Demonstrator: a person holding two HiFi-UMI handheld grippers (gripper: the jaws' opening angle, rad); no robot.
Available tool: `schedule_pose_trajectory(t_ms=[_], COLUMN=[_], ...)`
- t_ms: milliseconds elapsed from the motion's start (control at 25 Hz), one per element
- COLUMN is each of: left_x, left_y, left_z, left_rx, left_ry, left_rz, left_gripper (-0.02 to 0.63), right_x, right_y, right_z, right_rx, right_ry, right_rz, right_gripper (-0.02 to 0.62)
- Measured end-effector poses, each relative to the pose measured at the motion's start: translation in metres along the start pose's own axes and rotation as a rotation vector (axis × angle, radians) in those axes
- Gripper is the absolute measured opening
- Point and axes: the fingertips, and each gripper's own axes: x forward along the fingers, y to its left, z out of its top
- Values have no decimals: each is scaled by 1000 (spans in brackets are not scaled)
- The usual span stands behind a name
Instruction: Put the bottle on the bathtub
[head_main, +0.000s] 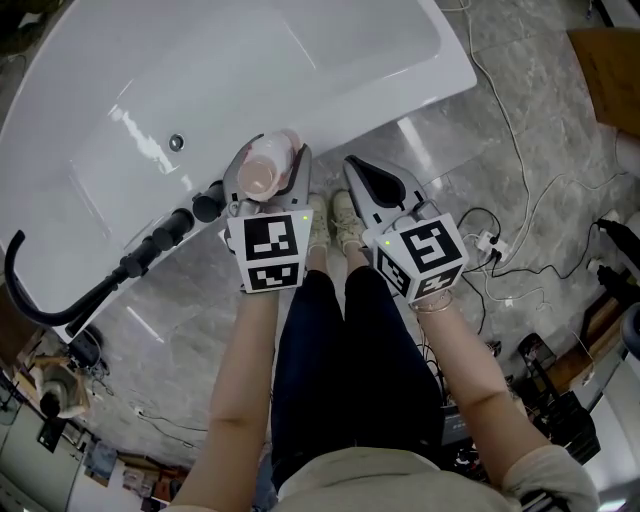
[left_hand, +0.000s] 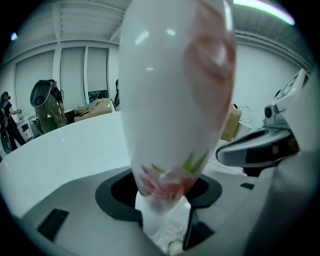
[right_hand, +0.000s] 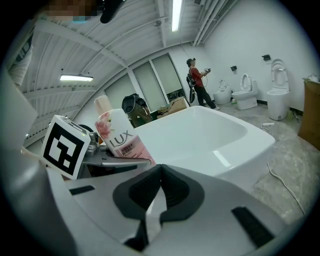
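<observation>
A white and pink bottle (head_main: 268, 172) with a floral print is held in my left gripper (head_main: 268, 160), whose jaws are shut on its sides. It hangs over the rim of the white bathtub (head_main: 250, 60), near the front edge. In the left gripper view the bottle (left_hand: 175, 100) fills the middle, with the tub (left_hand: 65, 145) behind it. My right gripper (head_main: 352, 166) is just right of it over the floor, shut and empty. The right gripper view shows its jaws (right_hand: 160, 172) meeting, the bottle (right_hand: 120, 140) at the left and the tub (right_hand: 210, 135) beyond.
A black tap with a hose (head_main: 150, 245) sits on the tub's near rim at the left. Cables (head_main: 500, 240) trail over the grey tiled floor at the right. The person's shoes (head_main: 335, 220) stand below the grippers. Toilets (right_hand: 245, 97) and a person (right_hand: 197, 82) are far off.
</observation>
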Motion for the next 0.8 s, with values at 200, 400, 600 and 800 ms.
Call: schedule_pose_trajectory(t_ms=[200, 400, 600, 800], left_x=[2, 2, 0, -5], left_y=[-1, -2, -6, -4], left_z=[0, 1, 4, 1], left_rx=[-31, -109, -147, -215], left_ry=[-21, -38, -44, -43], left_rz=[7, -18, -26, -5], left_gripper=[239, 245, 291, 310], right_x=[0, -1, -7, -18], right_y=[-4, 4, 7, 12], right_z=[3, 12, 24, 33], right_rx=[25, 33, 32, 5], right_ry=[-12, -60, -69, -55], right_rz=[-7, 30, 37, 40], right_gripper=[-2, -2, -2, -2])
